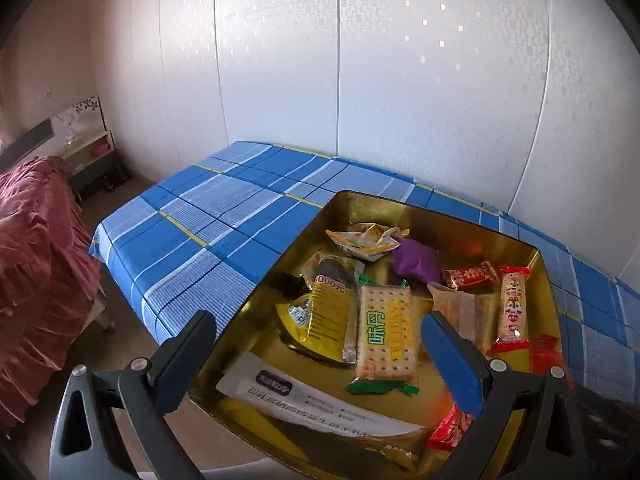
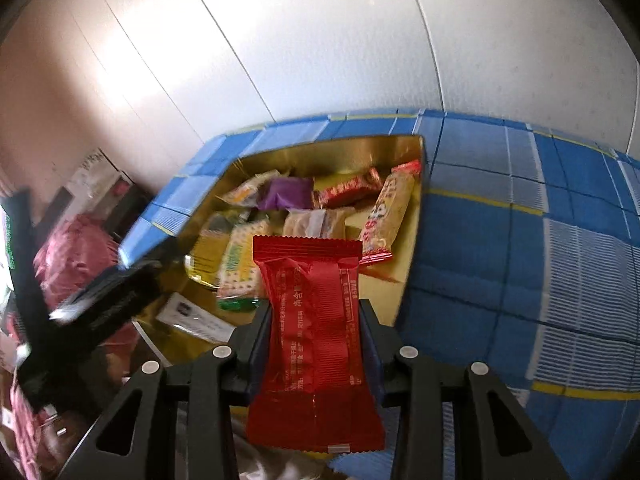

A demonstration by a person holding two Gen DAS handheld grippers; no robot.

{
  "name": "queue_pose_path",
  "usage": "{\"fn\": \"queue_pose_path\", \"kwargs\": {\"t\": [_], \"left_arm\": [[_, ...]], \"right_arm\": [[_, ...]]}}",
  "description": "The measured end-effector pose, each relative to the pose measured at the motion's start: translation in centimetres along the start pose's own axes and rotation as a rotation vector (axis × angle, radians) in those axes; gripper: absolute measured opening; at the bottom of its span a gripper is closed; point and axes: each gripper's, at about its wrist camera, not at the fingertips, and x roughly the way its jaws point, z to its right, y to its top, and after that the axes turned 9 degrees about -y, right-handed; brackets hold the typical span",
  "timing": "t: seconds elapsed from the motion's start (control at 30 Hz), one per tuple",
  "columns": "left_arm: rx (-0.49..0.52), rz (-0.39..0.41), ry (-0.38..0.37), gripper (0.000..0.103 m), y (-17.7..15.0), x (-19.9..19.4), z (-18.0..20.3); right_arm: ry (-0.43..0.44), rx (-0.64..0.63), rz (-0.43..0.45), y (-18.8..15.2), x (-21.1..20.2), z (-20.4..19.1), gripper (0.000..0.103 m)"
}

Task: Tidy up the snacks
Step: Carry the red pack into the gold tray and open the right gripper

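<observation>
A gold tin box (image 1: 440, 216) sits on the blue plaid tablecloth (image 1: 224, 216) and holds several snack packets: a cracker pack with green ends (image 1: 386, 336), a purple packet (image 1: 414, 260), a squirrel-print bar (image 1: 514, 308). My left gripper (image 1: 320, 344) is open and empty, hovering over the near left part of the tin. My right gripper (image 2: 316, 312) is shut on a red snack packet (image 2: 316, 340), held above the tin's near edge (image 2: 416, 240). The left gripper shows blurred in the right wrist view (image 2: 112, 296).
A bed with a dark red cover (image 1: 36, 272) stands left of the table. A nightstand (image 1: 92, 156) sits by the far wall. White wall panels (image 1: 360, 80) run behind the table. Plaid cloth extends right of the tin (image 2: 540, 248).
</observation>
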Motion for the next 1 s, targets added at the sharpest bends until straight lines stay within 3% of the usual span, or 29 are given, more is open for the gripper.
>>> {"fn": "queue_pose_path", "kwargs": {"t": [0.37, 0.67, 0.87, 1.0], "left_arm": [[0.006, -0.029, -0.006, 0.103, -0.3, -0.1, -0.4], [0.078, -0.104, -0.060, 0.103, -2.4, -0.2, 0.5], [0.019, -0.148, -0.119, 0.103, -3.7, -0.4, -0.1], [0.007, -0.121, -0.127, 0.103, -4.4, -1.9, 0.1]], "right_arm": [[-0.106, -0.012, 0.076, 0.1, 0.8, 0.1, 0.047], [-0.108, -0.023, 0.162, -0.8, -1.8, 0.4, 0.048], [-0.157, -0.087, 0.198, -2.8, -3.9, -0.5, 0.050], [-0.187, -0.134, 0.226, -4.4, -5.3, -1.1, 0.058]]}}
